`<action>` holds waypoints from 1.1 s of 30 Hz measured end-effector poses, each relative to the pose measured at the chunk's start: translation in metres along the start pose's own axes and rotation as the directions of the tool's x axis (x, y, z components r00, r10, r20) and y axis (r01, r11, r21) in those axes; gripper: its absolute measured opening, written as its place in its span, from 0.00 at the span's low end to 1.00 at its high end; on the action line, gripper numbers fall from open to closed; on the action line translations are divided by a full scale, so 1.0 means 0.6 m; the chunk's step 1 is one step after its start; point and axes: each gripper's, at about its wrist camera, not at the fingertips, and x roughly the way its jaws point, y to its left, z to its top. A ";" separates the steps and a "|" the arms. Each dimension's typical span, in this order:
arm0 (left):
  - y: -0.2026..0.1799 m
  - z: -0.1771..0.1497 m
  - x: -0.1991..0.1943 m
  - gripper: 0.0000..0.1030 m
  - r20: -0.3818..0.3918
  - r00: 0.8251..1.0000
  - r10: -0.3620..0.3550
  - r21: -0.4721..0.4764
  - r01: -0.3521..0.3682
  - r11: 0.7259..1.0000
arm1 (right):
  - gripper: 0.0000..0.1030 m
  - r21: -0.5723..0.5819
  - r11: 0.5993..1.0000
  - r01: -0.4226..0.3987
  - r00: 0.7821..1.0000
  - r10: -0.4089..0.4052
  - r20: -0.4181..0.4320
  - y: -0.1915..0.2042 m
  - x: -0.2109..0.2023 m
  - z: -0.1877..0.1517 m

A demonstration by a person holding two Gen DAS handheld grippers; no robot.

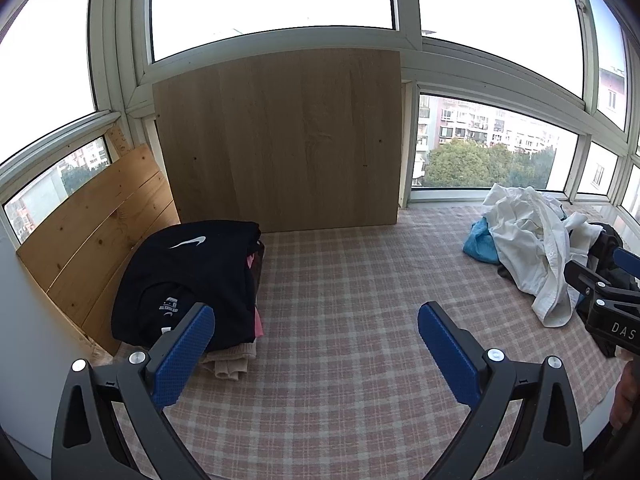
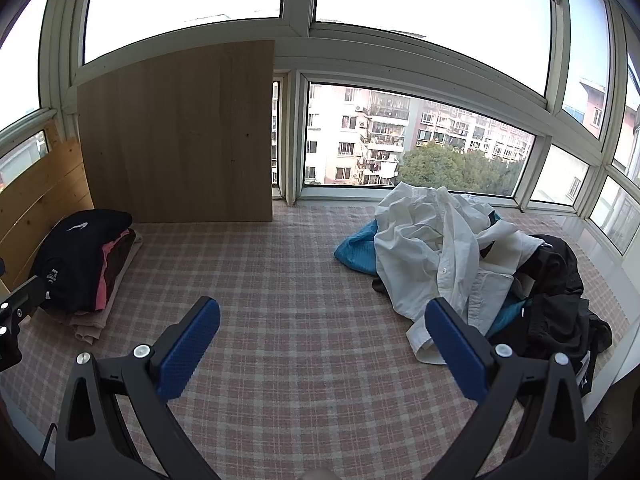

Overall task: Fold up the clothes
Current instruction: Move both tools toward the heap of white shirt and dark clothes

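A stack of folded clothes (image 1: 188,280) topped by a black shirt with a white swoosh lies at the left on the checked cloth (image 1: 340,320); it also shows in the right wrist view (image 2: 80,256). A loose heap with a white shirt (image 2: 436,252), a blue garment (image 2: 356,254) and black garments (image 2: 560,300) lies at the right; the white shirt also shows in the left wrist view (image 1: 528,248). My left gripper (image 1: 316,328) is open and empty, beside the folded stack. My right gripper (image 2: 322,320) is open and empty, its right finger (image 2: 456,344) in front of the white shirt's edge.
A large wooden board (image 1: 280,140) leans against the windows at the back. A pine plank panel (image 1: 96,232) leans at the left behind the stack. Window frames (image 2: 296,120) surround the surface. The right gripper's body (image 1: 608,304) shows at the right edge of the left wrist view.
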 end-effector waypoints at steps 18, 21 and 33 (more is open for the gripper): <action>-0.003 -0.006 0.000 0.99 -0.003 1.000 0.007 0.012 -0.007 1.000 | 1.00 -0.002 1.000 0.010 1.000 -0.010 -0.018 -0.001 0.008 -0.005; -0.003 -0.006 0.001 0.99 -0.005 1.000 0.008 0.013 -0.008 1.000 | 1.00 0.006 1.000 0.014 1.000 -0.014 -0.021 -0.005 0.008 -0.006; -0.012 -0.005 0.006 0.99 -0.015 1.000 0.008 0.032 -0.008 0.999 | 1.00 0.034 0.998 0.056 0.998 -0.055 -0.029 -0.023 0.007 -0.014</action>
